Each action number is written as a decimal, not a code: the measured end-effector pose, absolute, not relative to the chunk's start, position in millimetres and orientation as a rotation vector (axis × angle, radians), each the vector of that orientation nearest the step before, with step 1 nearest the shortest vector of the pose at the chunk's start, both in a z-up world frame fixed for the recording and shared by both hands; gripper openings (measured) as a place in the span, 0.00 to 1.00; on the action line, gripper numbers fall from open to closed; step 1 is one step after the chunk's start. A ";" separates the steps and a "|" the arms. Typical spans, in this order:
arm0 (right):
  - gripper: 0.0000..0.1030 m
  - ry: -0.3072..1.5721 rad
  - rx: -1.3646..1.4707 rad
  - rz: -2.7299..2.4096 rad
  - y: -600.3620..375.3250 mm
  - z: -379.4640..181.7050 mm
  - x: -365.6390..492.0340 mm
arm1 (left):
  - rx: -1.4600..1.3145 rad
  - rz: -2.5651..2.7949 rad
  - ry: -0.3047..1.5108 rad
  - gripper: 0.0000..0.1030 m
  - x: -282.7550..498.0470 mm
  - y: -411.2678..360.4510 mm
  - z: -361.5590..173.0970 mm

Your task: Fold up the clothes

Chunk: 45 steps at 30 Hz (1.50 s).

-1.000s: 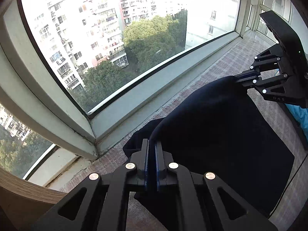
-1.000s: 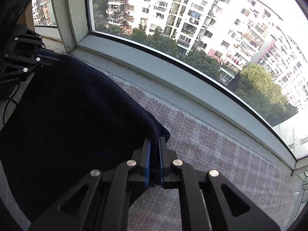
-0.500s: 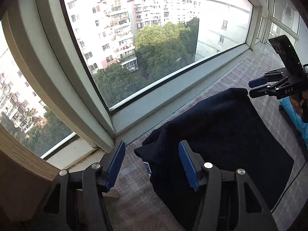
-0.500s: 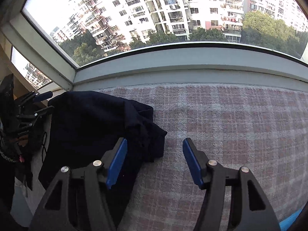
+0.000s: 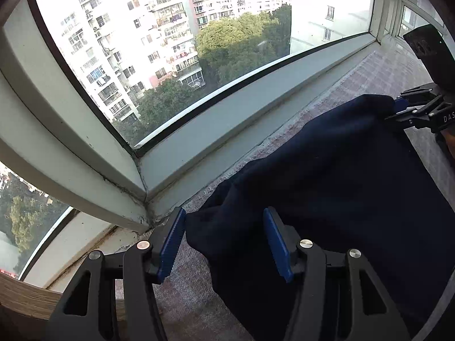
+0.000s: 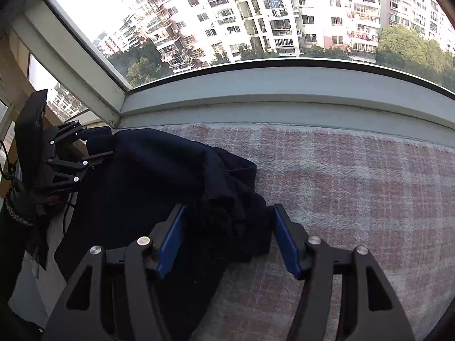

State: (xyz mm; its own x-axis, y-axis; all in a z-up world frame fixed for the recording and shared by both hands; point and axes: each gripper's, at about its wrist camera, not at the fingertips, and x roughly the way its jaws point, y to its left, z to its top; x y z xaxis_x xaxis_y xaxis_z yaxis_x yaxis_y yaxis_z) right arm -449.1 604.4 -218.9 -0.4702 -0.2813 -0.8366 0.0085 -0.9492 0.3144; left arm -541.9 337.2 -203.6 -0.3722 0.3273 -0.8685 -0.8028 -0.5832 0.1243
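Left wrist view: showed the navy garment (image 5: 341,184) lying flat on the pink checked mat (image 5: 384,68) that covered the window ledge, with its long edge running near the grey window frame (image 5: 227,119). Near corner bunched into a soft fold. Sat between the blue pads (image 5: 170,241) of the left tongs (image 5: 224,218), which pointed steeply down at it. Had just opened; pads stood well apart, neither pressing the cloth, nothing gripped. Left pad looked just beside the fabric edge; could not tell if it touched.

Also caught the right tongs (image 5: 403,108) at the garment's far corner, right side of frame, fingers spread, one blue tip just beside the cloth edge.

Right wrist view: showed the same garment (image 6: 156,176) from the other end, its corner rumpled into several folds with a layer of darker fabric poking out underneath. Lay between the pads (image 6: 170,241) of the right tongs (image 6: 229,213). Had also just opened; wide gap, no clamp on the fabric. Right pad hung at the fold's outer edge, over bare mat (image 6: 355,184). Left tongs (image 6: 96,145) seen at the far corner near the frame's upright, fingers apart, cloth edge just beside them.

Beyond the glass: pale apartment blocks (image 6: 256,14) and green trees (image 5: 241,37) in sun.
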 end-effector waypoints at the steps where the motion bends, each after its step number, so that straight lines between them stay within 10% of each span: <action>1: 0.58 -0.398 1.499 -2.528 602.9 -219.0 -451.1 | -1.099 2.004 0.714 0.52 -541.3 338.3 -205.0; 5: 0.53 -0.412 1.463 -2.516 603.9 -220.0 -454.2 | -1.092 1.971 0.691 0.44 -539.1 340.7 -209.0; 9: 0.21 -0.375 1.432 -2.492 603.1 -217.0 -449.5 | -1.051 1.951 0.691 0.28 -532.1 339.7 -210.1; 17: 0.17 -0.123 1.218 -2.548 552.1 -167.8 -406.5 | -0.956 1.954 0.673 0.12 -510.6 321.4 -182.4; 27: 0.17 -0.136 1.314 -2.561 557.2 -173.1 -418.3 | -0.979 1.957 0.640 0.14 -515.3 298.8 -161.4; 34: 0.17 -0.034 1.265 -2.484 529.3 -173.7 -397.1 | -0.922 1.977 0.842 0.45 -527.5 333.5 -190.7; 45: 0.18 0.017 1.298 -2.488 518.9 -188.9 -399.1 | -1.020 1.870 0.745 0.48 -542.6 339.5 -207.9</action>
State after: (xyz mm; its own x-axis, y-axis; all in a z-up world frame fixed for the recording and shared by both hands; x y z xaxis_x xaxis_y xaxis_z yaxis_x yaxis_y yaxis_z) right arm -399.1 518.9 -188.9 -0.5287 -0.2861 -0.7992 0.2972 -0.9443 0.1414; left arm -542.6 339.5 -207.9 -0.2993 0.3980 -0.8672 -0.8853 -0.4549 0.0968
